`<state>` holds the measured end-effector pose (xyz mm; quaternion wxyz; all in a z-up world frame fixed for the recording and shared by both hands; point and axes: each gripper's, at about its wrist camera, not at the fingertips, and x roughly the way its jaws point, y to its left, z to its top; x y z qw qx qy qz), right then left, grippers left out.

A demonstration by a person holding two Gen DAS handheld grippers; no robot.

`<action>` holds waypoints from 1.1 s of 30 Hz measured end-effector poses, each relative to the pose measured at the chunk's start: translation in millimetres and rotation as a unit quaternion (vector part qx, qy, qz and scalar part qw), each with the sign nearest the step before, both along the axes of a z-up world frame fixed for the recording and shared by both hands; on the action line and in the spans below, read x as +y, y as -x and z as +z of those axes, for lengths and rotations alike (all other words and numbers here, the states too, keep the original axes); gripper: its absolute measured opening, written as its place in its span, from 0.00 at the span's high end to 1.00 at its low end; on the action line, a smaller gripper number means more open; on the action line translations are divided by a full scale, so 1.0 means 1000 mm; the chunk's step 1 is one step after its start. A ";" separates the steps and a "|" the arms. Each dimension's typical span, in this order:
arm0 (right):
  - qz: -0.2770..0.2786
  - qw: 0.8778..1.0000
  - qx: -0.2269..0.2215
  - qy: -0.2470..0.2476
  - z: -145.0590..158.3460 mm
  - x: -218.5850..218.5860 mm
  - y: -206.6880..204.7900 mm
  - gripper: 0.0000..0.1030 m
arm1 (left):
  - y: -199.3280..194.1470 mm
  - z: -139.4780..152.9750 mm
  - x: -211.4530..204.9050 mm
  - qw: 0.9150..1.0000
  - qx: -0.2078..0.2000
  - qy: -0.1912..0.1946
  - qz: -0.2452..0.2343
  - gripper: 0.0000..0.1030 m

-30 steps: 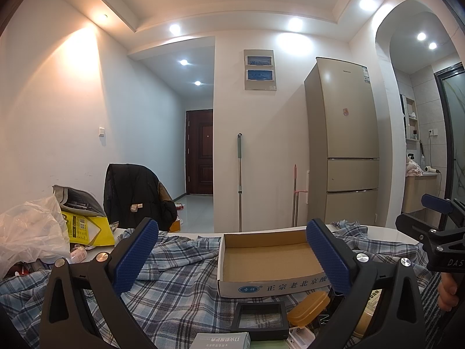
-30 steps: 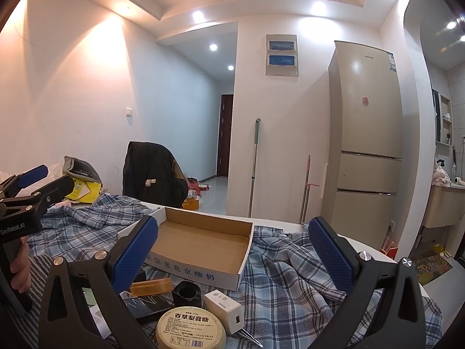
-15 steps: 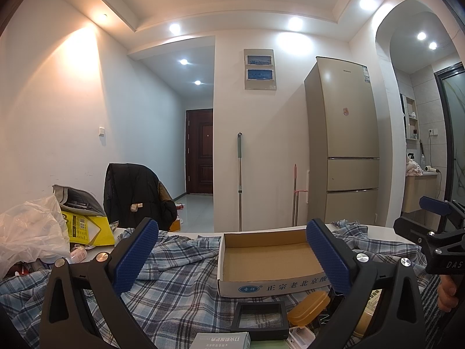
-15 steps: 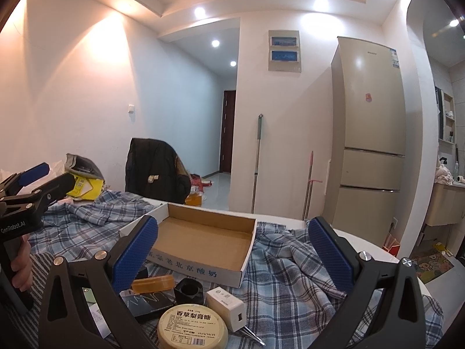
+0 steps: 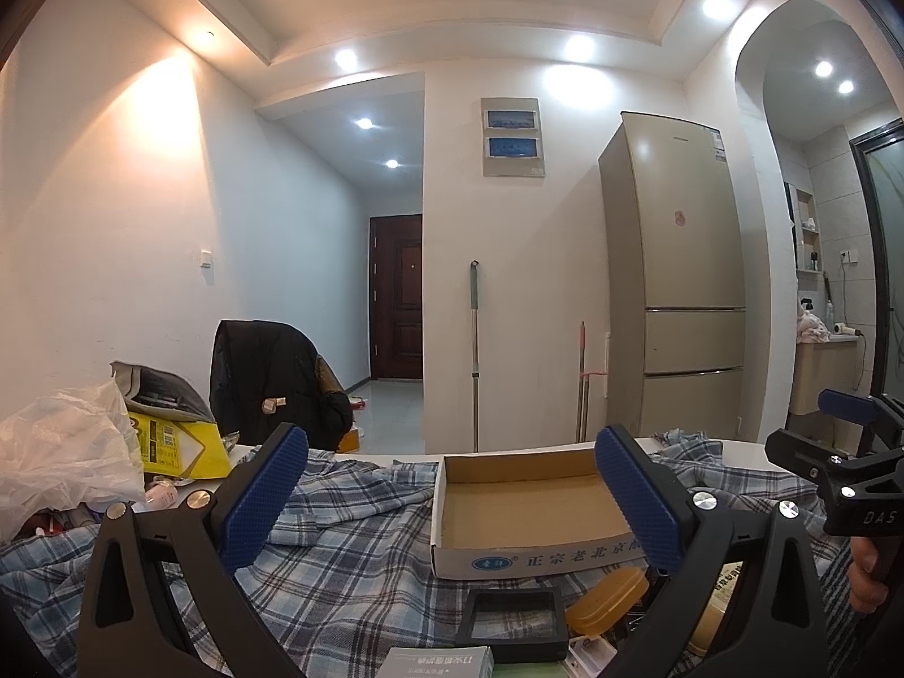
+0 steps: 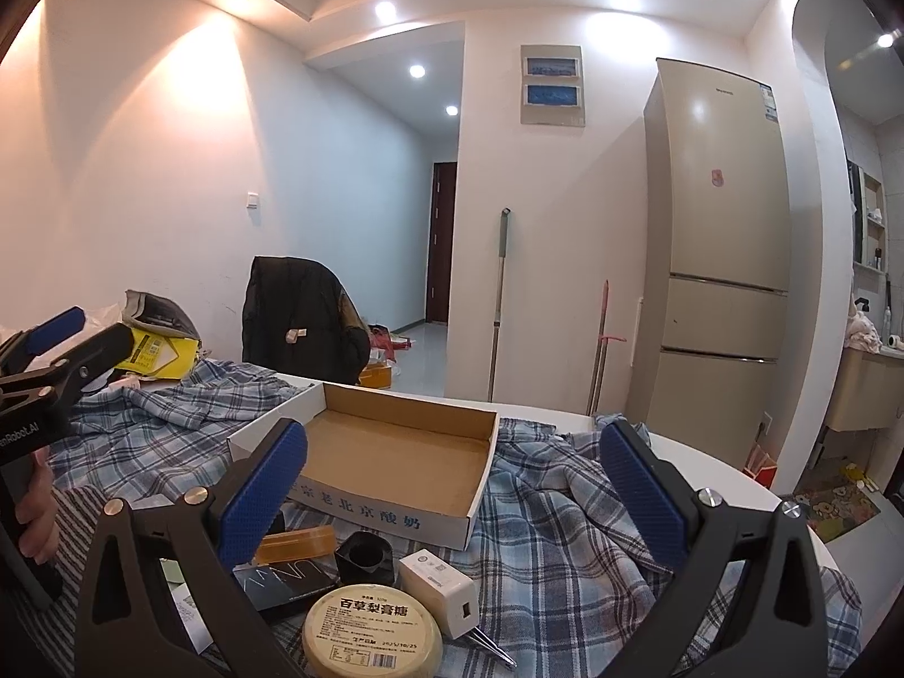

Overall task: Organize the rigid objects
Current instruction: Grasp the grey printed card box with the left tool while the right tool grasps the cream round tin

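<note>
An empty open cardboard box [image 5: 525, 508] [image 6: 395, 452] lies on a plaid cloth. In front of it lie a round yellow tin [image 6: 372, 630], a white adapter [image 6: 438, 582], a small black cup [image 6: 364, 551], an amber soap bar [image 6: 294, 543] [image 5: 607, 596], a black flat box [image 6: 288, 579], a black square tray [image 5: 514, 616] and a white packet [image 5: 438, 662]. My left gripper [image 5: 452, 503] is open and empty, above the objects. My right gripper [image 6: 452, 500] is open and empty, also above them.
The plaid cloth [image 5: 339, 565] covers a white table [image 6: 706, 452]. A clear plastic bag [image 5: 56, 452] and a yellow bag [image 5: 175, 446] sit at the left. A chair with a black jacket [image 5: 271, 384] stands behind. A fridge [image 5: 678, 282] stands at the back right.
The right wrist view has tilted a little, so the box and objects sit slightly higher. The left gripper has barely moved. Both stay open.
</note>
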<state>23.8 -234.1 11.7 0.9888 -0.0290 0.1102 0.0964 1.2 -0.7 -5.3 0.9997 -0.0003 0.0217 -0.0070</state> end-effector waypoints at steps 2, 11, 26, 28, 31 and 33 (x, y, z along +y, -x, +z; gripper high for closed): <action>-0.001 1.000 0.001 0.000 0.000 0.000 -0.001 0.00 | -0.002 -0.002 -0.001 1.000 0.004 -0.005 0.001 0.00; 0.030 0.999 0.030 0.027 -0.008 0.013 -0.001 0.00 | -0.012 -0.003 0.002 0.999 0.038 0.002 0.007 0.00; 0.015 0.998 0.062 0.012 -0.010 0.006 -0.011 0.00 | -0.040 0.000 0.004 0.986 0.160 0.007 -0.041 0.00; 0.016 0.997 0.070 0.006 -0.011 0.003 -0.013 0.00 | -0.044 -0.003 0.008 0.982 0.181 0.024 -0.045 0.00; 0.019 0.997 0.077 0.003 -0.011 0.002 -0.014 0.00 | -0.052 -0.007 0.009 0.976 0.210 0.032 -0.049 0.00; 0.019 0.997 0.081 0.004 -0.012 0.002 -0.014 0.00 | -0.056 -0.010 0.008 0.972 0.228 0.030 -0.043 0.00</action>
